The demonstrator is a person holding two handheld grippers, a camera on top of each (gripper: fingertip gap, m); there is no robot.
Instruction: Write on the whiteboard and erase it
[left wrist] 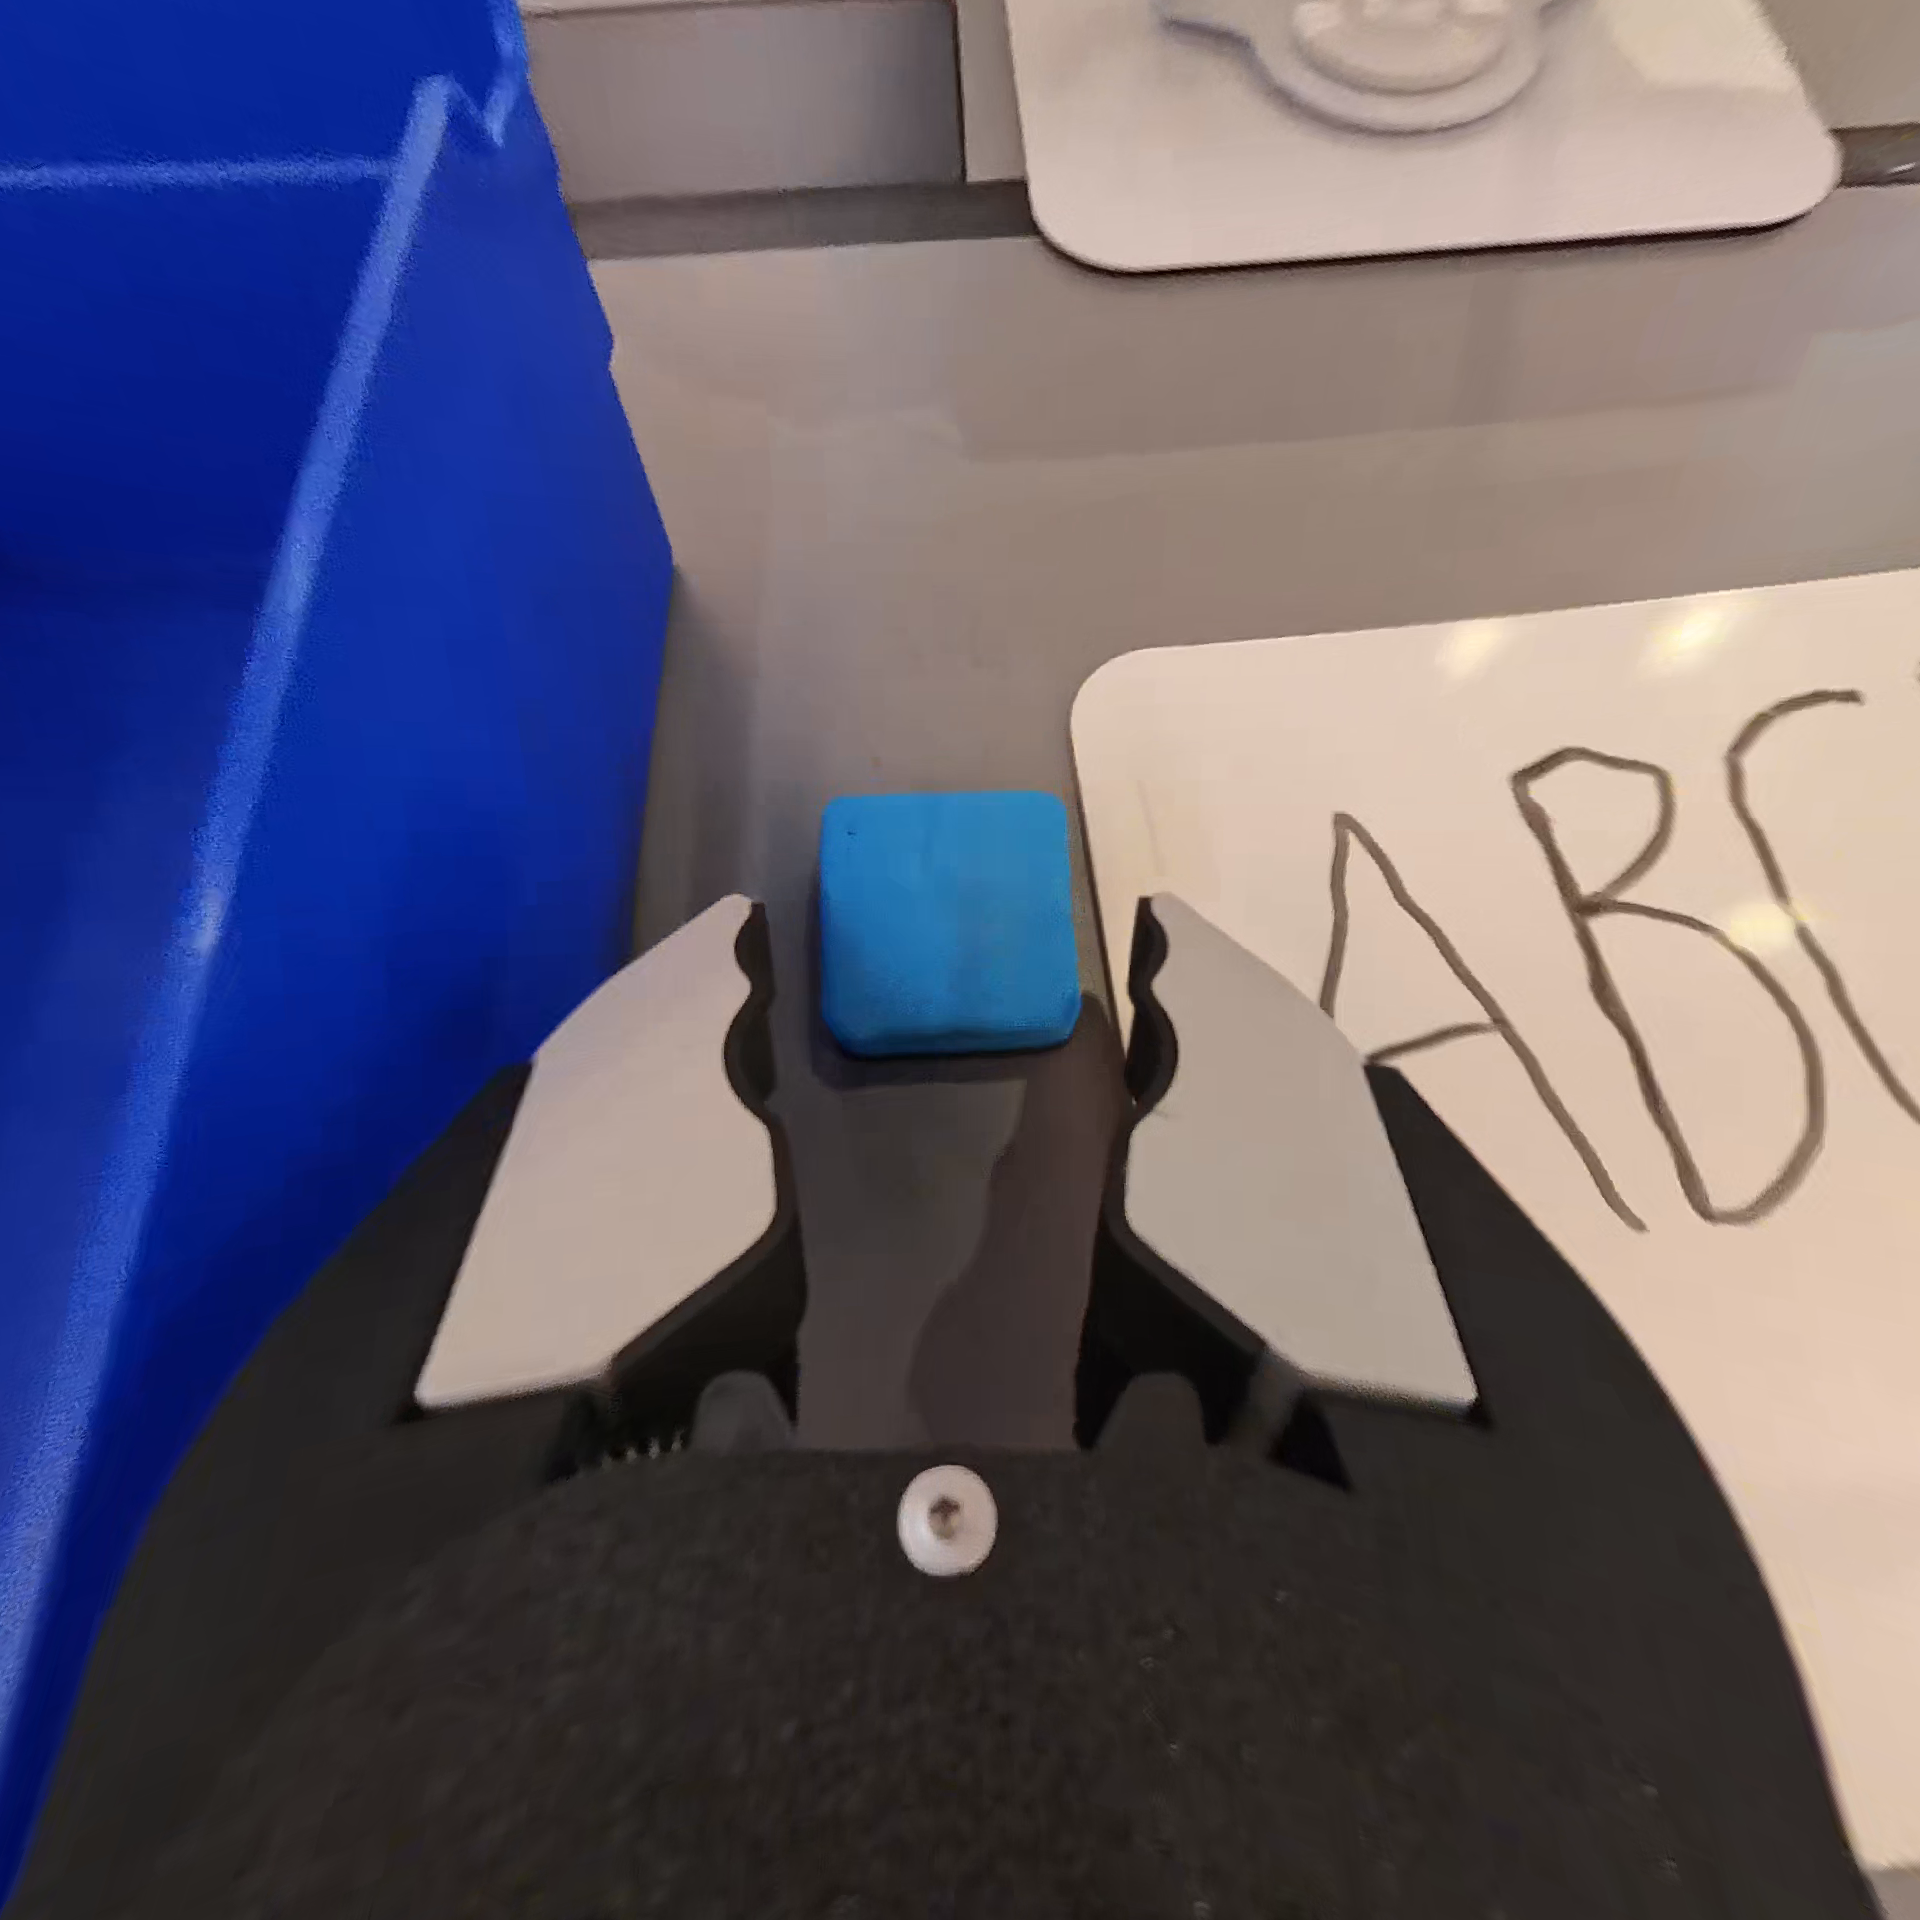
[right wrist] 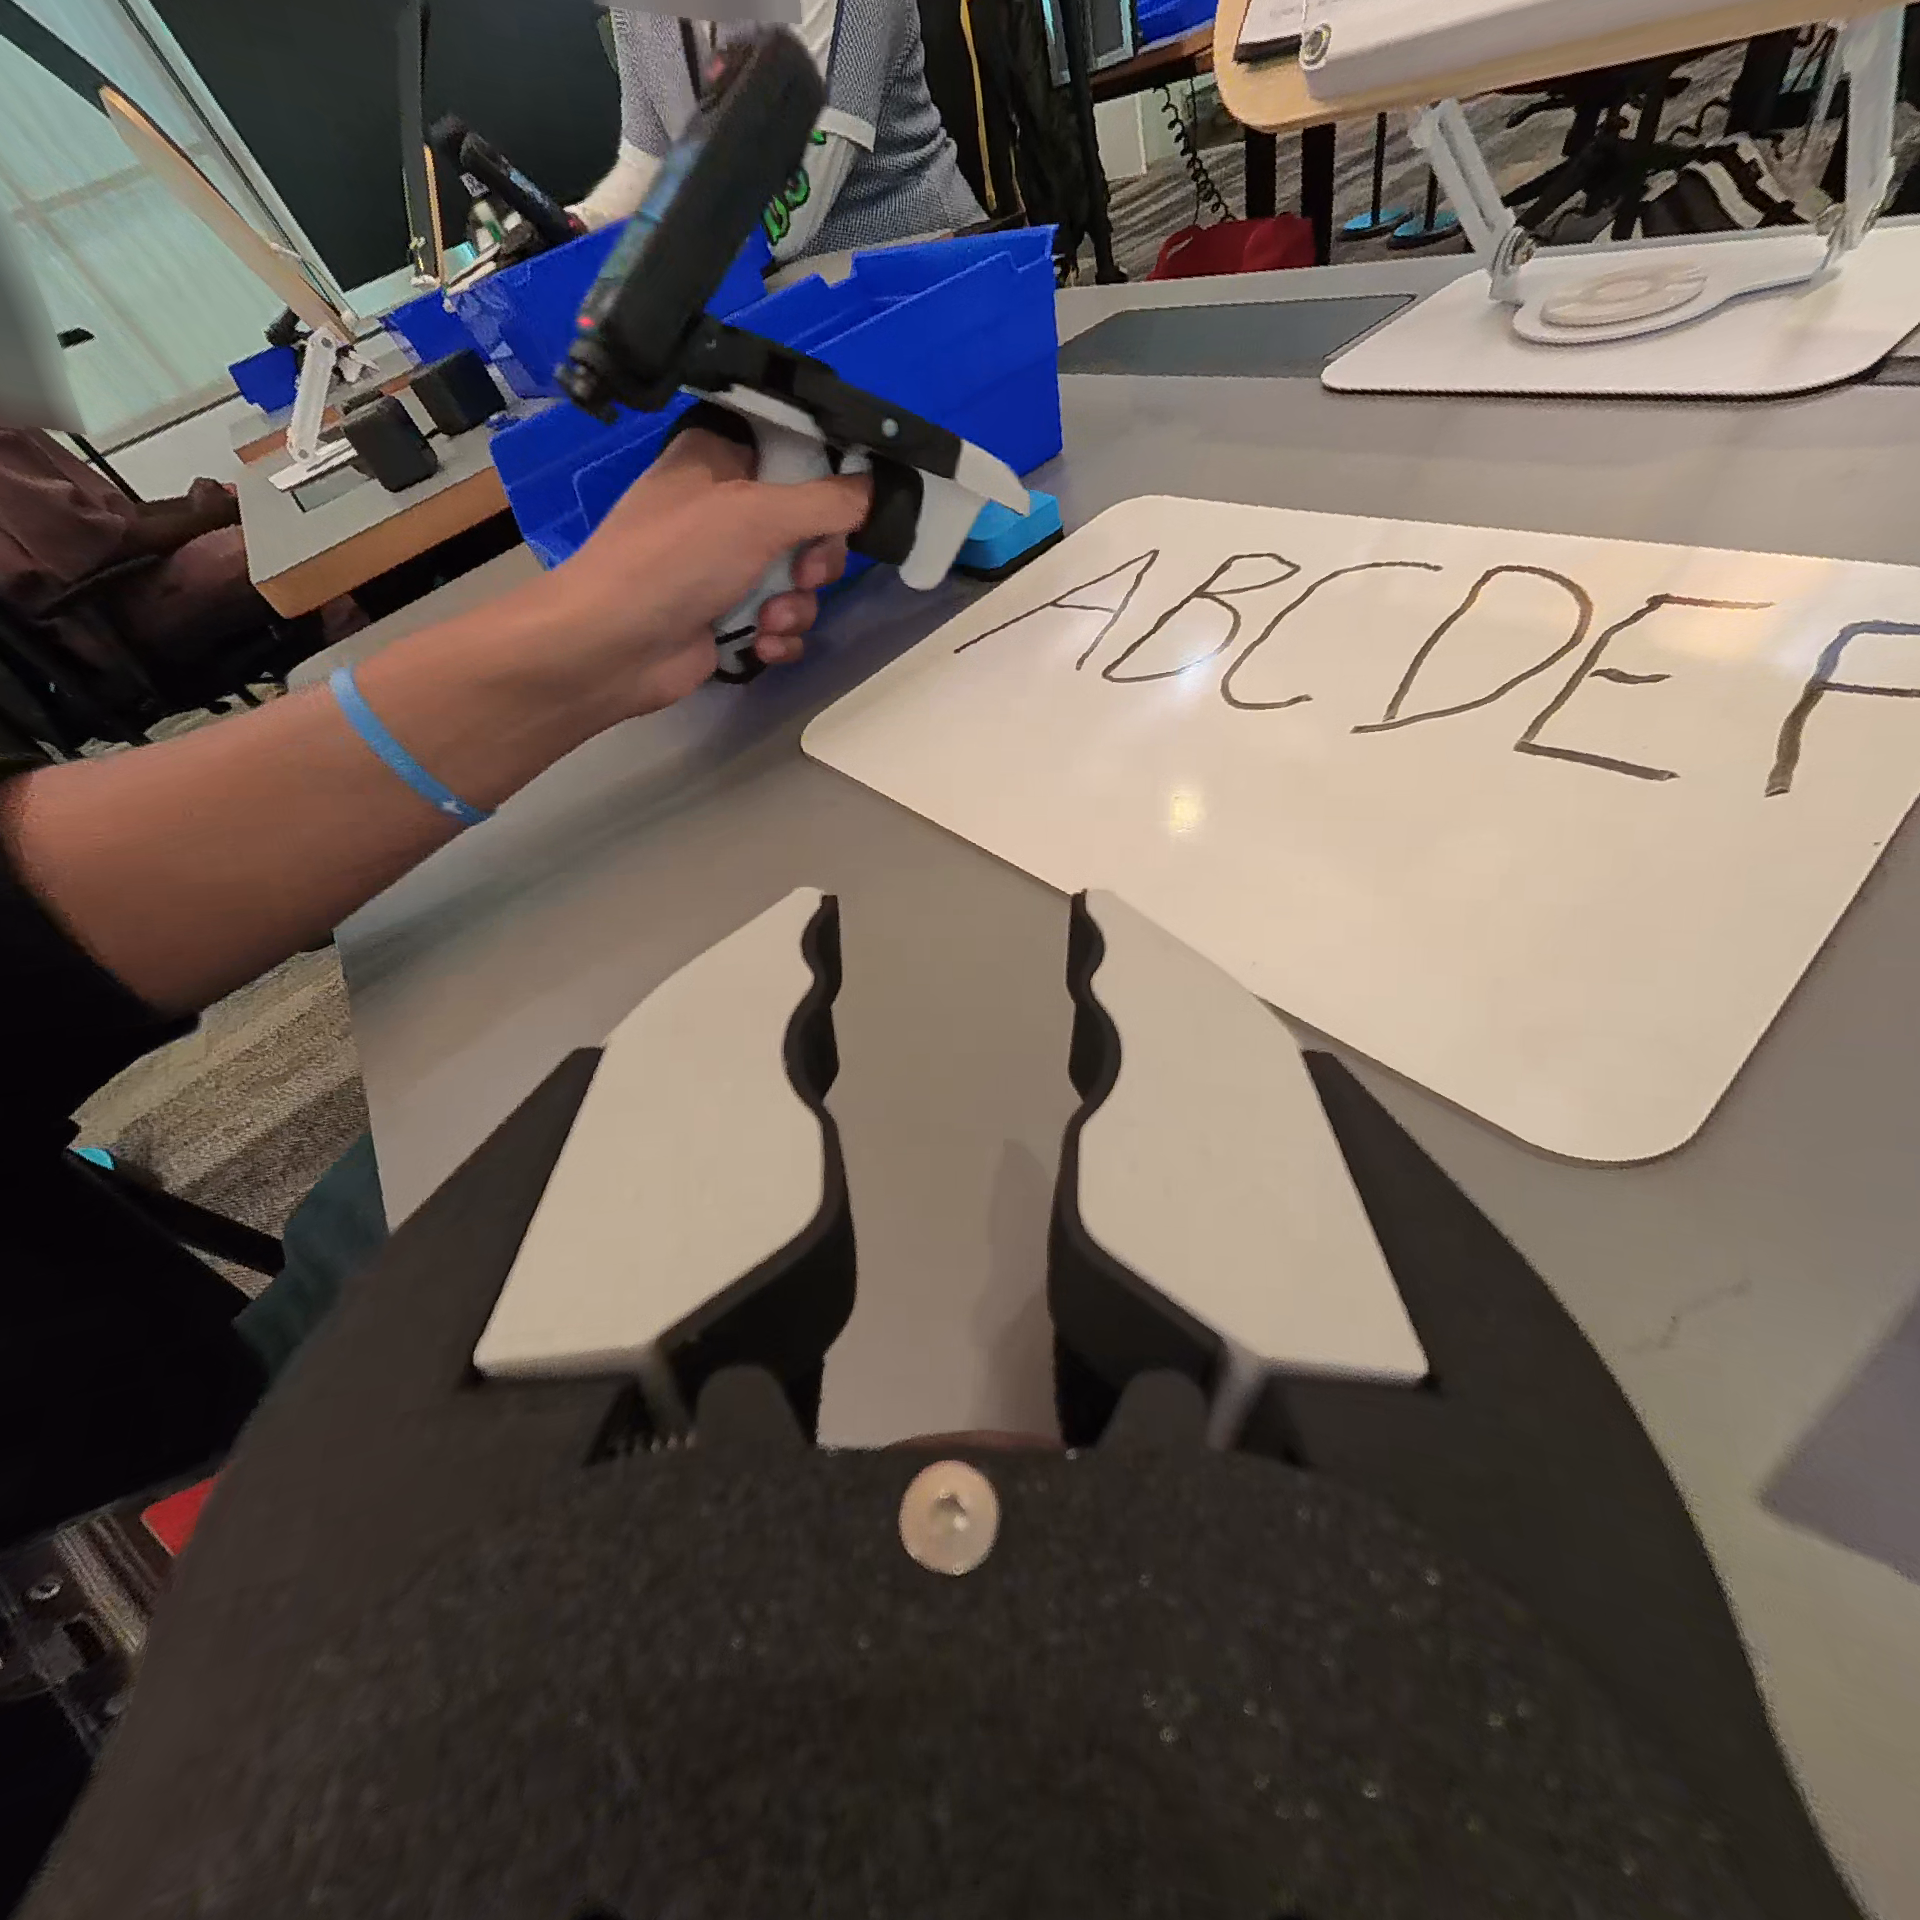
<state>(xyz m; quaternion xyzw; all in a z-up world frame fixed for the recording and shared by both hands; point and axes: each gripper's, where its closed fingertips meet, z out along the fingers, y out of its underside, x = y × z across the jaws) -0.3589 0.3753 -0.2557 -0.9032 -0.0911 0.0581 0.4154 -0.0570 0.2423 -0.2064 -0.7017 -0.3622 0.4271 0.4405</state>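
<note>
The left gripper (left wrist: 945, 914) hangs spread around the blue eraser (left wrist: 948, 923), which sits just left of the whiteboard (left wrist: 1507, 935). Closing off-centre could probably nudge it away. The right gripper (right wrist: 951, 909) waits agape, empty.

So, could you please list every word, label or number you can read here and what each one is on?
White rounded whiteboard: one row of black handwritten marker letters, legible; I don't quote writing.
Grey shirt on the person behind: green print, too blurred to read.
Blue foam eraser, blue plastic bin: no text.
</note>
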